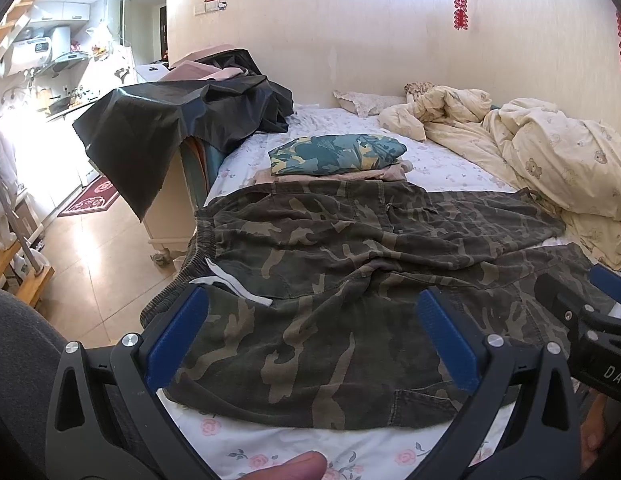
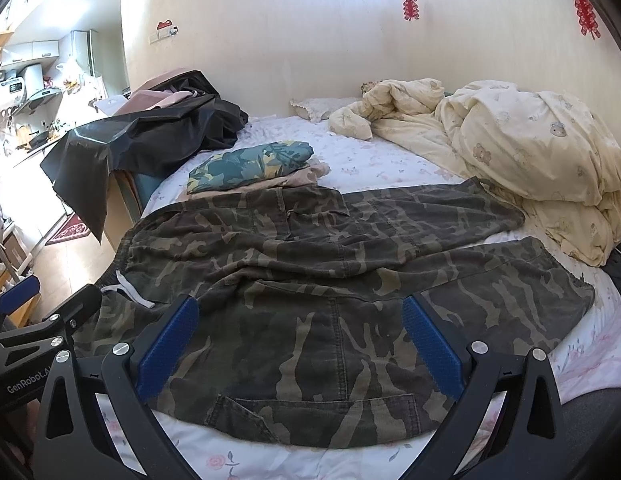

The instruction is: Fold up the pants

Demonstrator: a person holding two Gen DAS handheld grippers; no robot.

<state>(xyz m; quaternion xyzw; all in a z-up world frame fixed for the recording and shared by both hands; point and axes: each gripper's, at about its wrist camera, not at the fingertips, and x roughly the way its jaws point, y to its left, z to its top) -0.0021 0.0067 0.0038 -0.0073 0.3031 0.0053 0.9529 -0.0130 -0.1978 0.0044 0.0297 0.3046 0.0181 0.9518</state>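
Camouflage pants (image 1: 350, 264) (image 2: 330, 272) lie spread flat on the floral bed sheet (image 1: 270, 448) (image 2: 270, 460), waistband with a white drawstring (image 1: 230, 284) (image 2: 128, 290) at the left, both legs running to the right. My left gripper (image 1: 310, 320) hovers open over the waist end, with nothing between its blue pads. My right gripper (image 2: 298, 320) hovers open over the near leg, also empty. Each gripper shows in the other's view: the right one (image 1: 590, 304) at the right edge, the left one (image 2: 38, 320) at the left edge.
A folded blue-green camouflage garment (image 1: 338, 152) (image 2: 254, 164) sits on a beige one behind the pants. A crumpled cream duvet (image 1: 550, 160) (image 2: 510, 140) fills the right of the bed. Black cloth (image 1: 170, 116) (image 2: 142, 136) drapes a cabinet at the left; tiled floor lies beyond.
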